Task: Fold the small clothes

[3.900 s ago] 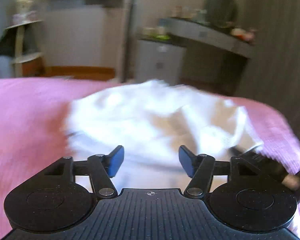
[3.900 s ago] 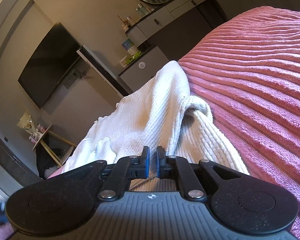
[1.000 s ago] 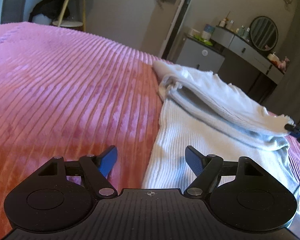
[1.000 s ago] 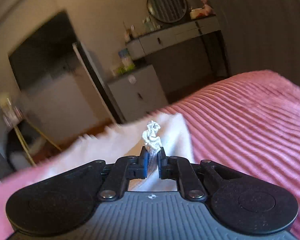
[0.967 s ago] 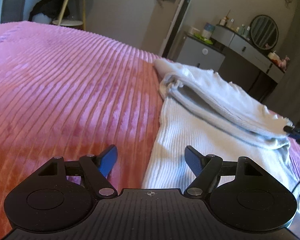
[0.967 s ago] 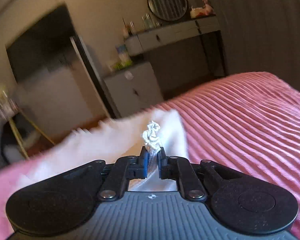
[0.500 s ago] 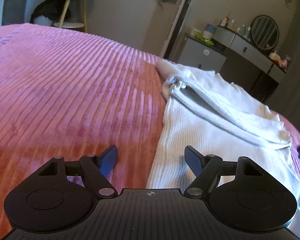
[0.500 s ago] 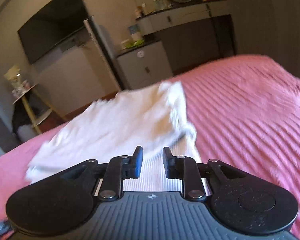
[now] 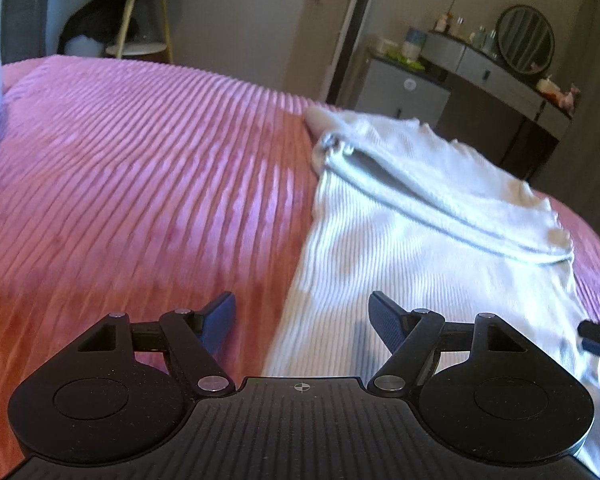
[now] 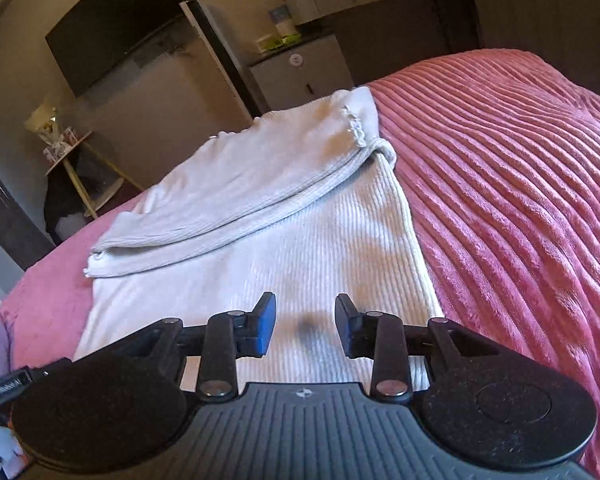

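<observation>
one white garment (image 10: 300, 248) lies folded on pink bedspread (image 10: 520, 200).

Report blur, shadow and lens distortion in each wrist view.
Left wrist view: white garment and pink blanket slightly motion-smeared, room bowed by the fisheye. Right wrist view: sharper; a dark shadow spot on the garment between the opening right gripper fingers, nothing between them.

A white ribbed garment (image 10: 284, 248) lies on the pink ribbed bedspread (image 10: 512, 184), its far part folded over into a band across the near part. The right gripper (image 10: 305, 326) hovers over the garment's near edge, jaws opening, with nothing between the blue pads (image 10: 266, 326).
</observation>
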`<action>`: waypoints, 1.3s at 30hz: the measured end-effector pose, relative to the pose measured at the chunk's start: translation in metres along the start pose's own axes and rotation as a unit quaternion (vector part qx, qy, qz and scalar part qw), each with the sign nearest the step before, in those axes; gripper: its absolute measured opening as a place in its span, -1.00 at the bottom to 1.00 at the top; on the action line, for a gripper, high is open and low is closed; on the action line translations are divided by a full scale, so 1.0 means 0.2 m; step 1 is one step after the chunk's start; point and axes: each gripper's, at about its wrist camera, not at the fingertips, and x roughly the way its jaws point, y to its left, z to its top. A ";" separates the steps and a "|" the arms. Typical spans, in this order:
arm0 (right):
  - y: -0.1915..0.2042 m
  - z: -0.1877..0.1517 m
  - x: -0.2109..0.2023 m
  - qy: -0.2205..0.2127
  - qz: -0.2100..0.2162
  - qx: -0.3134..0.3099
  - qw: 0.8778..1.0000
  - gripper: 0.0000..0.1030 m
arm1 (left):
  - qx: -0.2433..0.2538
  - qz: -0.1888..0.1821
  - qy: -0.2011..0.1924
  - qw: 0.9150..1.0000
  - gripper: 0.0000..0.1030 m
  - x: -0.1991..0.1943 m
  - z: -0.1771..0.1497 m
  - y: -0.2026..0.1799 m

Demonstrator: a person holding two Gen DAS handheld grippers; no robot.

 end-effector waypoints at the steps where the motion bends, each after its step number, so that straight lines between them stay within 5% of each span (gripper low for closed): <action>1: 0.01 -0.02 -0.02 0.003 0.003 -0.007 1.000 -0.37 | 0.005 0.005 0.002 1.000 0.52 -0.01 -0.01 0.00; 12: 0.11 -0.10 -0.19 0.014 0.021 -0.044 0.999 -0.13 | 0.057 0.021 0.001 0.998 0.54 -0.22 -0.10 -0.10; 26: 0.07 -0.10 -0.29 0.019 0.050 0.006 0.999 -0.06 | 0.084 0.032 -0.005 0.996 0.55 -0.28 -0.13 -0.15; 34: -0.03 0.08 -0.09 -0.002 0.076 0.090 0.993 0.04 | 0.069 -0.007 -0.048 0.996 0.59 -0.15 0.21 -0.19; 39: -0.16 0.28 0.15 -0.031 0.108 0.201 0.973 0.16 | 0.019 -0.048 -0.044 0.998 0.64 0.07 0.45 -0.21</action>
